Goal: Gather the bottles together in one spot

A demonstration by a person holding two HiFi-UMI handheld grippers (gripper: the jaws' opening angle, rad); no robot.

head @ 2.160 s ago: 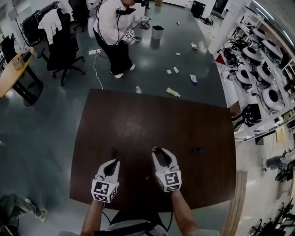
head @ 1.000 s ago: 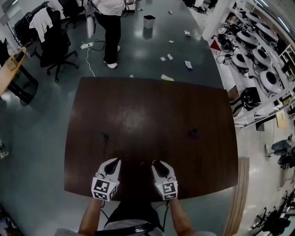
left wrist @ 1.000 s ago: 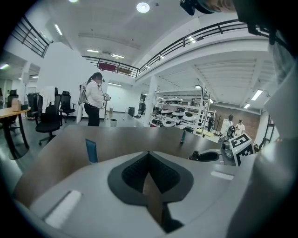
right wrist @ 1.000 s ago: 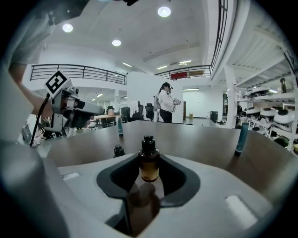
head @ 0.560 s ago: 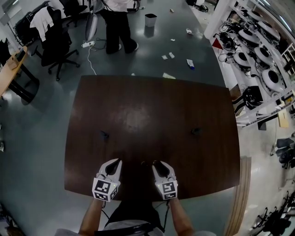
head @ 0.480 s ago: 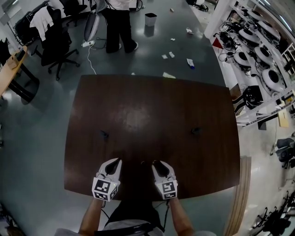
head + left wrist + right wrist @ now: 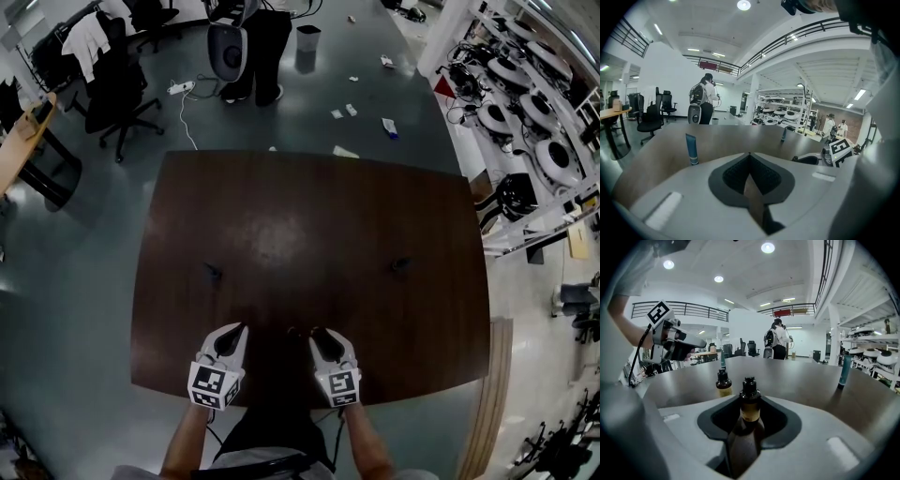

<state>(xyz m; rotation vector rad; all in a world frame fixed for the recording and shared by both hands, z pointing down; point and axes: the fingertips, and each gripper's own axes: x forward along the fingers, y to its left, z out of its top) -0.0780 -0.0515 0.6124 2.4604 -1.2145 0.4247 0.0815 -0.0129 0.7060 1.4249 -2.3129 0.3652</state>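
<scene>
Left hand-held gripper (image 7: 750, 155): clenched, the dark pads met at the tips with nothing between them; it sat low at the near edge of the surface (image 7: 309, 216).
Right hand-held gripper (image 7: 748, 401): grasping the held bottle, and there it was, jaws either side of the body, just to the right of the left one at that same near edge.
Held bottle (image 7: 746, 414): brown glass, black cap, pale band at the neck; upright between the right jaws. Whether its base touched the surface could not be told.
Second bottle (image 7: 723, 384): same brown glass and black cap, standing upright on the surface just beside the held one, a little ahead and to its left, between the two gripper tips.
Left tube (image 7: 691, 149): blue, upright on its cap, well out on the left half, apart from both bottles.
Right tube (image 7: 843, 371): teal, upright, away on the right half, well apart from the left tube and the bottles.
Surface: dark brown, broad, carrying only those four small things.
Person (image 7: 777, 345): standing on the floor beyond the far edge.
Chair (image 7: 117, 94): black, off to the far left.
</scene>
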